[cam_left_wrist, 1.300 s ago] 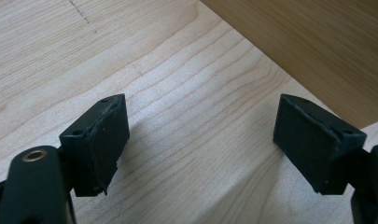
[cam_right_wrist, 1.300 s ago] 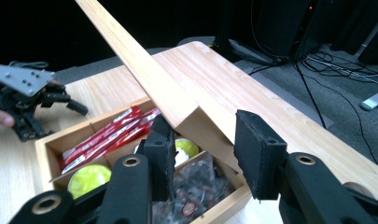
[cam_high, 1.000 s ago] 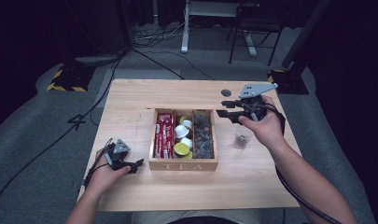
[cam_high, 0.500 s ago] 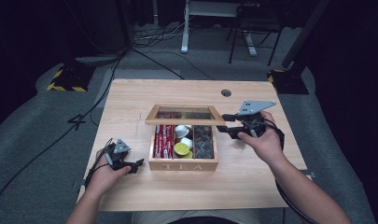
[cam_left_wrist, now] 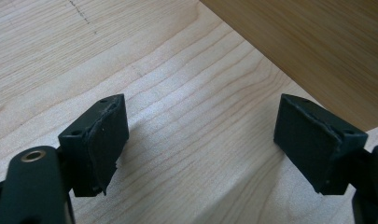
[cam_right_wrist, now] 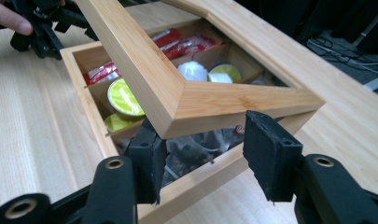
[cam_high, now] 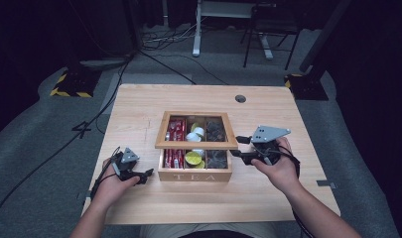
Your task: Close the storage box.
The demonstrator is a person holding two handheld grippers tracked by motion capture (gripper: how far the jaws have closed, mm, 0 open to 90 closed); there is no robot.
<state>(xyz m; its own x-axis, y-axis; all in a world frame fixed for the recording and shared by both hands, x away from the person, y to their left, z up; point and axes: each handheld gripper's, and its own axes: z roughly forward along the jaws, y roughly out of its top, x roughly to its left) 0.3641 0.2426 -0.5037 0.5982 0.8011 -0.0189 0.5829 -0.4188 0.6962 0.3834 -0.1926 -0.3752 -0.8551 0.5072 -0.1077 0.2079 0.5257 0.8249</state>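
Observation:
A wooden tea box [cam_high: 194, 174] stands mid-table with red packets [cam_high: 176, 130], a green capsule [cam_high: 192, 158], white capsules [cam_high: 194, 135] and dark tea bags [cam_high: 216, 130] inside. Its windowed lid [cam_high: 196, 145] hangs half raised over it. My right gripper [cam_high: 238, 148] is at the lid's front right corner. In the right gripper view that lid [cam_right_wrist: 214, 105] corner lies between the jaws of the right gripper [cam_right_wrist: 200, 154], which have just been opening; one pad sits under the frame. The left gripper [cam_high: 146, 174] rests open on the table left of the box, nothing between its jaws [cam_left_wrist: 200, 144].
The table [cam_high: 139, 104] has a round cable hole [cam_high: 240, 98] at the back right and a small tape mark [cam_high: 323, 183] near the right edge. Cables and desk legs [cam_high: 196, 29] occupy the floor behind. The box wall [cam_left_wrist: 317, 42] lies just ahead of the left gripper.
The right hand has come down and toward the front edge, bringing the lid from steeply raised to about half raised. Its jaws stand wider. The left hand has stayed put.

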